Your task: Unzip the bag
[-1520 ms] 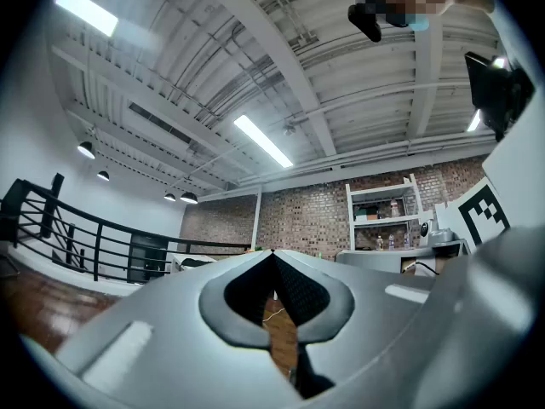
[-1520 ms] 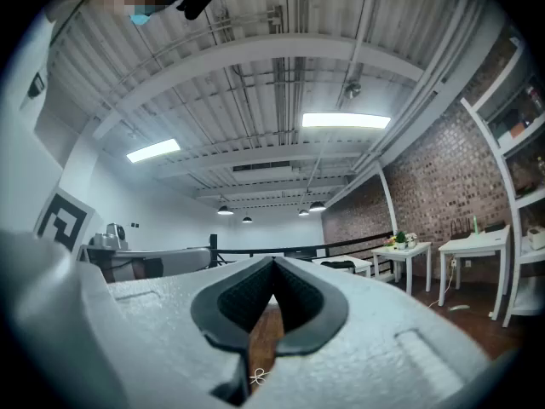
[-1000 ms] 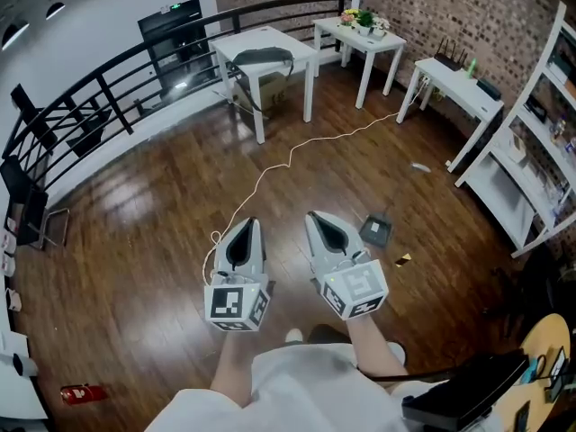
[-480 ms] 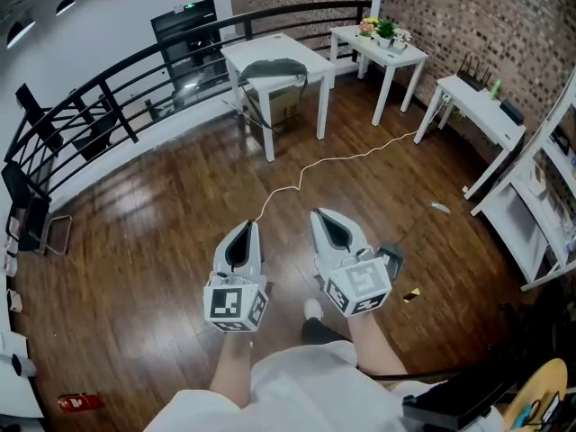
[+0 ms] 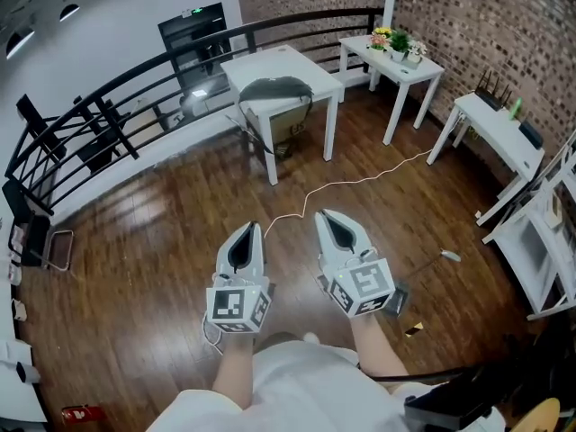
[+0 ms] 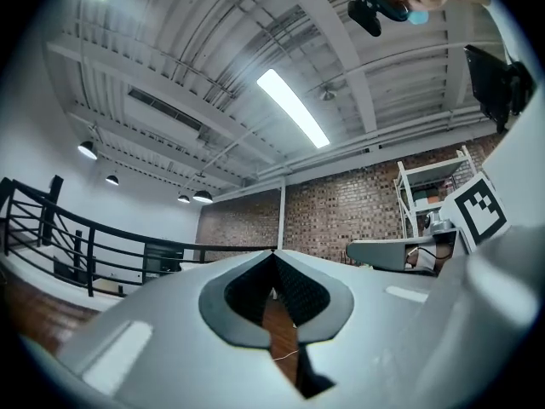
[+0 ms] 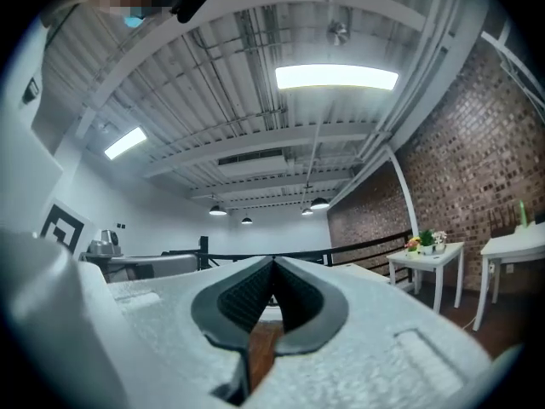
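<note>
A: What does the head view show of the bag?
B: The grey bag (image 5: pixel 274 89) lies on the white table (image 5: pixel 301 63) at the far side of the room, well apart from both grippers. A white cable (image 5: pixel 360 180) trails across the wooden floor (image 5: pixel 135 241) between them.
A: And the grippers there?
B: The left gripper (image 5: pixel 247 229) and right gripper (image 5: pixel 327 217) are held side by side above the floor, tips toward the table.
A: The left gripper view?
B: Its jaws are pressed together with nothing between them; only floor shows through the gap behind the pads.
A: The right gripper view?
B: Closed as well, and empty. A small table with flowers (image 7: pixel 430 250) stands by the brick wall at the right.
</note>
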The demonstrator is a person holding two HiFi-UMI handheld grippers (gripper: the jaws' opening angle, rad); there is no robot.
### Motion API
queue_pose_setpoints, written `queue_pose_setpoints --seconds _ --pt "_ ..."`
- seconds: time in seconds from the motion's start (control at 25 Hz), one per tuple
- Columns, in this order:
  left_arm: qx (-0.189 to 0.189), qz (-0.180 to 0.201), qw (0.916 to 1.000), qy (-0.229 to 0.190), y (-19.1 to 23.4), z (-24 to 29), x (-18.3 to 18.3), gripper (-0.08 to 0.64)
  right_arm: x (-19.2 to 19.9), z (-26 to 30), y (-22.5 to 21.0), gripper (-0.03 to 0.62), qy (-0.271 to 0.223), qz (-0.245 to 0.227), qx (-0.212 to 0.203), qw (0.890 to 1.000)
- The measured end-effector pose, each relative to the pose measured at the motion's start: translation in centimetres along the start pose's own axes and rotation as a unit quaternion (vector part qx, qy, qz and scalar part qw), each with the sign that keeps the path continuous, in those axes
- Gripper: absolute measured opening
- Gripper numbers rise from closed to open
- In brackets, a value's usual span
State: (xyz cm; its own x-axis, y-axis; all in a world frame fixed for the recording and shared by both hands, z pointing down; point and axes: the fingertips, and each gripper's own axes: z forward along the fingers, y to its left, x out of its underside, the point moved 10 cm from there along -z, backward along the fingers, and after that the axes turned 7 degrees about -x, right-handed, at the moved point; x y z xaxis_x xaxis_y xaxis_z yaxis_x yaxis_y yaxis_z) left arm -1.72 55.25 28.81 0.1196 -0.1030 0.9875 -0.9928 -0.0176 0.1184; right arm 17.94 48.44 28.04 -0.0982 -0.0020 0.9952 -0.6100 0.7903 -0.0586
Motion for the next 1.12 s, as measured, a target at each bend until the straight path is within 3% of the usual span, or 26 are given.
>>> queue_pose_setpoints --seconds 0.24,0.52,0.84,1.12 --pt "0.004 0.003 0.9999 0.012 1.4 7.7 1.8 0.016 2.4 5.9 -4.6 -0.012 0.02 0.011 -0.005 1.0" --pt "0.033 -0.014 0.9992 0.017 5.7 20.3 4.9 0.017 4.4 15.9 -11.5 -0.012 0.033 0.002 0.019 0.999" --pt "0.057 -0.023 0.9981 0.008 13.0 35.0 4.3 0.017 3.6 30.8 -18.2 -0.012 0.035 -0.018 0.035 0.999" --pt "0.06 -0.034 0.9973 0.023 16.8 43.5 5.5 0.017 5.2 37.9 -22.9 -0.012 0.056 -0.01 0.048 0.997"
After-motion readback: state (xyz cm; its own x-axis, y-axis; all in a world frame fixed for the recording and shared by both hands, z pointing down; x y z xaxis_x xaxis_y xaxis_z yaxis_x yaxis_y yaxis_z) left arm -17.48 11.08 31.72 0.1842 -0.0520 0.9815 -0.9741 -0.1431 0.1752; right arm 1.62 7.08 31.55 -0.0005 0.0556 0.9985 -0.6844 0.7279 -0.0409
